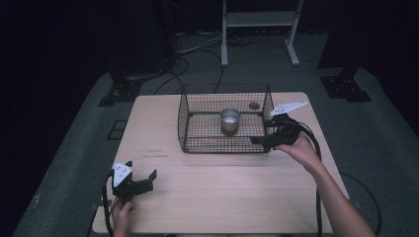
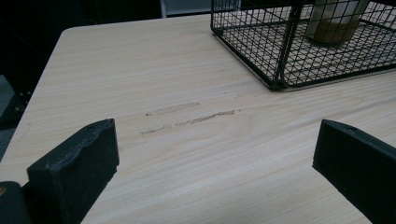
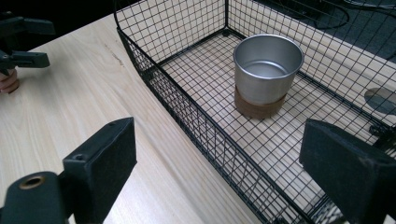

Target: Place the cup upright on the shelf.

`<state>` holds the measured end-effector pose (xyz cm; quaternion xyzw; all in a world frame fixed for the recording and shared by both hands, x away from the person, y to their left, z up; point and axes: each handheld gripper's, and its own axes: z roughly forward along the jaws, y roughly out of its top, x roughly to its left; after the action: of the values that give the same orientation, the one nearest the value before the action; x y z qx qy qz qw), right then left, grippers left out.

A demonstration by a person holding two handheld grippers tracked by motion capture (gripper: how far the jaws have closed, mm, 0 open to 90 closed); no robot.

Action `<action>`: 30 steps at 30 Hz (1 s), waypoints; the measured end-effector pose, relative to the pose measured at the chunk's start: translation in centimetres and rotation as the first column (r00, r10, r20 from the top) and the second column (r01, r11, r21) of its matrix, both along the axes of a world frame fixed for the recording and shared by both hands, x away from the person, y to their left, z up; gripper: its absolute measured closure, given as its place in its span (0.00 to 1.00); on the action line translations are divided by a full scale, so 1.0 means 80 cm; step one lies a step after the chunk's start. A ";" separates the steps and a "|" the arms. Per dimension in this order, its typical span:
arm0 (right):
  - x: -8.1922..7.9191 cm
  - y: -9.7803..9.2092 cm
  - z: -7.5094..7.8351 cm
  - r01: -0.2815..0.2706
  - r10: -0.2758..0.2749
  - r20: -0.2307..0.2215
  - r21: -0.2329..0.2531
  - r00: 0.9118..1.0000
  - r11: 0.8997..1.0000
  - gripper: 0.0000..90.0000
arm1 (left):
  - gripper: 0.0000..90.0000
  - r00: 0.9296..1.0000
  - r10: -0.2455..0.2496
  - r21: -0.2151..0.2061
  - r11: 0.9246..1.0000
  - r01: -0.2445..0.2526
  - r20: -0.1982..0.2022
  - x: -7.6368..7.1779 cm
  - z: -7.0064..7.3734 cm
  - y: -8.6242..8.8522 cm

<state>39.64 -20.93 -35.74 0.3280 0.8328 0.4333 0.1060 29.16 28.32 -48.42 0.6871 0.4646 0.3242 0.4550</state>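
Right tongs spread wide, pinching nothing, held low at the right end of the black wire basket, level with its rim. Straddling that end in the right gripper view: one jaw outside over bare wood, the other over the mesh floor inside. Probably angled so for a reach across to the metal cup, or for a grip on the basket wall itself; cannot tell which from this pose.

Cup standing upright on the basket floor, toward the far side, open mouth up, empty, a brown band round its base. Well apart from the jaws, untouched. Placed in the middle of open mesh, so free on every side for a pinch on its rim.

Left tongs likewise spread, holding nothing, parked at the near left corner of the worktop, far from the basket. Pointed toward the basket's near left corner in the left gripper view, with scuffed streaks in the wood between. Likely resting in reserve, perhaps to steady the basket.

Beyond the basket, a small dark round disc lying flat on the worktop, just outside the far wall.
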 end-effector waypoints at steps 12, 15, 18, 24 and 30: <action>-0.017 -0.023 -0.006 0.022 -0.022 0.000 0.023 1.000 0.999 0.11 | 0.00 1.000 0.002 -0.001 1.000 -0.002 -0.001 0.000 0.000 -0.001; -0.020 -0.026 -0.009 0.024 -0.024 0.000 0.020 1.000 1.000 0.11 | 0.00 1.000 0.003 0.000 1.000 -0.003 -0.001 0.000 0.000 -0.001; -0.024 -0.033 -0.013 0.029 -0.029 -0.004 0.024 1.000 0.999 0.11 | 0.00 1.000 0.002 0.004 1.000 -0.002 -0.002 0.000 0.000 -0.001; -0.032 -0.044 -0.019 0.040 -0.040 -0.007 0.043 0.999 0.998 0.11 | 0.00 1.000 0.002 0.005 1.000 -0.002 -0.002 0.000 0.000 -0.001; -0.039 -0.052 -0.026 0.053 -0.053 -0.012 0.051 0.999 0.997 0.11 | 0.00 1.000 0.002 0.010 1.000 -0.002 -0.005 -0.001 0.000 -0.002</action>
<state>36.55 -25.09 -37.78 0.3548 0.8129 0.4497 0.1047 29.11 28.18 -48.41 0.6895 0.4650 0.3252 0.4501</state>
